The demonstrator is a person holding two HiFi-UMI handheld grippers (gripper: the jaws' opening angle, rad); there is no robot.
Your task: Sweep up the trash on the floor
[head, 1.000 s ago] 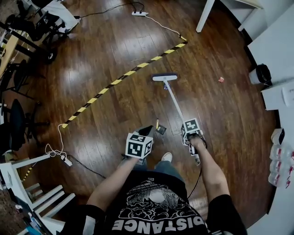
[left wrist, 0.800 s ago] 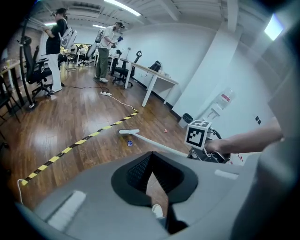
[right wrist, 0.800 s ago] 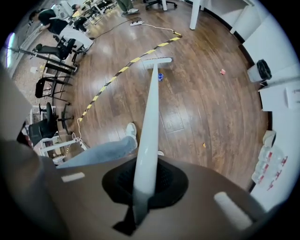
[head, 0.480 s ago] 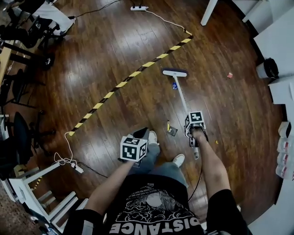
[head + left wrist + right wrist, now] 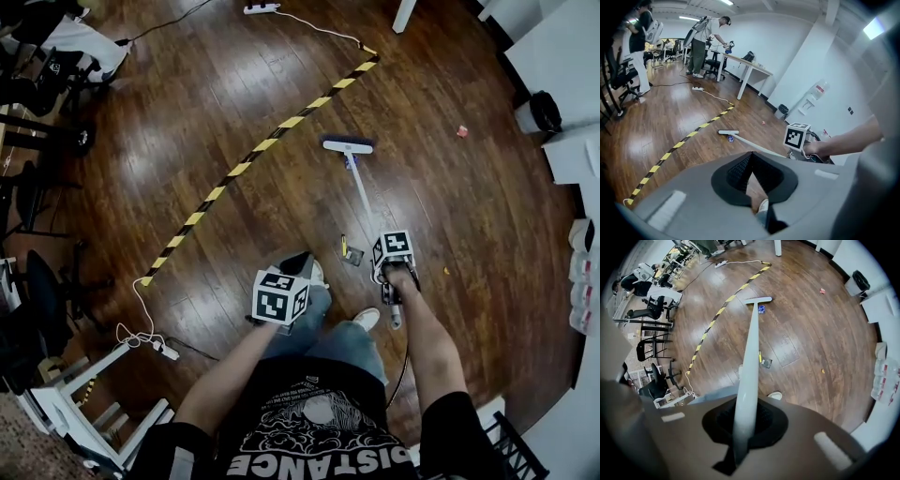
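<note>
Right gripper [image 5: 745, 420] clamped on broom handle [image 5: 749, 357], angled down so broom head [image 5: 348, 144] sits on floor well ahead. Blue scrap [image 5: 352, 161] just on gripper side of head, probably for dragging in. Dark wrapper [image 5: 352, 257] near right gripper. Left gripper [image 5: 751, 173] pinched closed, empty, off to side.

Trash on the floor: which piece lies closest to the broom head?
The blue piece, right beside the broom head; the red one lies far off, the dark one near the shoes.
</note>
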